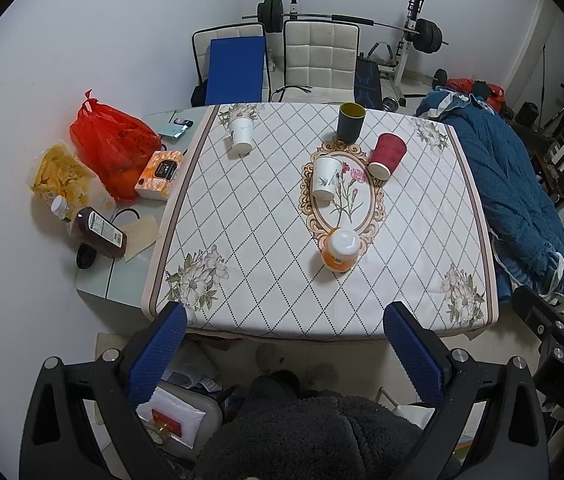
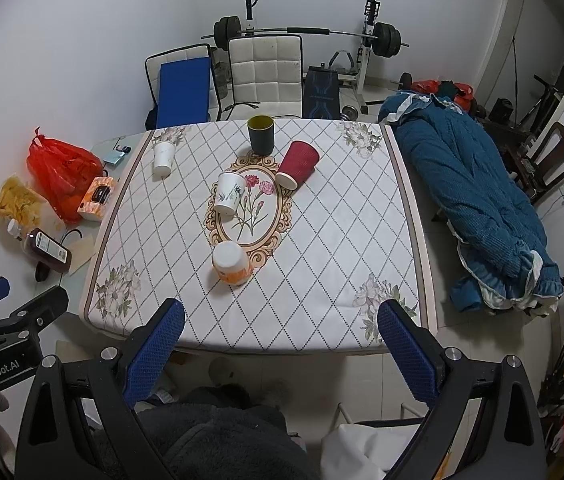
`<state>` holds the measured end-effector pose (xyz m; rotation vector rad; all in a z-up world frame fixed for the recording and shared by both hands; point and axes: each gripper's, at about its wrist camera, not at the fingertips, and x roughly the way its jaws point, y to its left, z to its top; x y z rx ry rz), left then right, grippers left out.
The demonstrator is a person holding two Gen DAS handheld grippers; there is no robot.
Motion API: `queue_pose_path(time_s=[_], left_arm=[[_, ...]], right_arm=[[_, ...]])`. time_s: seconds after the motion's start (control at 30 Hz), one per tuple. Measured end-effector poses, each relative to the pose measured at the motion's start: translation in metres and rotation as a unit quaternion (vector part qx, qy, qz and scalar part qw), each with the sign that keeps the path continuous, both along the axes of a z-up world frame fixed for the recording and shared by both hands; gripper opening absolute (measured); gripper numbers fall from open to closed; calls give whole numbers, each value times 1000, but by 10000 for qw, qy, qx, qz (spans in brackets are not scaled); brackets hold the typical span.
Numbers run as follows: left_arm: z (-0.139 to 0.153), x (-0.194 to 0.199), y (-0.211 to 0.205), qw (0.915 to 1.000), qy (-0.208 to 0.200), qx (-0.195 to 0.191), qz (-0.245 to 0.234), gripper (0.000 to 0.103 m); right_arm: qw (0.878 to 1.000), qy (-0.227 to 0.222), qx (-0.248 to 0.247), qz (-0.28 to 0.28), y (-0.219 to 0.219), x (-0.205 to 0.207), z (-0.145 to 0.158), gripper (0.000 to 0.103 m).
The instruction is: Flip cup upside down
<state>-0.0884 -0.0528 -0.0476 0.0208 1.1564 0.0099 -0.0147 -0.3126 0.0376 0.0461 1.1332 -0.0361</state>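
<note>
I hold the left hand-held gripper (image 1: 283, 322) and right hand-held gripper (image 2: 280, 318) spread wide, empty, off the table (image 2: 321, 280). The dark cup (image 2: 261, 133) stands upright, just behind the oval floral medallion (image 2: 250, 210).

Five cups sit on a patterned tablecloth (image 1: 266, 240) around its oval flower print (image 1: 347, 196): a white cup (image 1: 325, 178) on the print's left edge, a red cup (image 1: 387, 156) just right of it, a dark cup (image 1: 351, 121) standing open-mouthed behind it, an orange cup (image 1: 341, 251) at its near end, another white cup (image 1: 241, 135) well to its left. The left gripper (image 1: 283, 320) hangs wide open, nearer than the print.
</note>
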Motion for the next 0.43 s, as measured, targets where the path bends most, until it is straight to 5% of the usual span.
queue_pose_path(time_s=[0.43], left_arm=[[-2,-2,0,10000,50,2,-26,101]], right_arm=[[10000,25,44,35,2,-5,-2,99]])
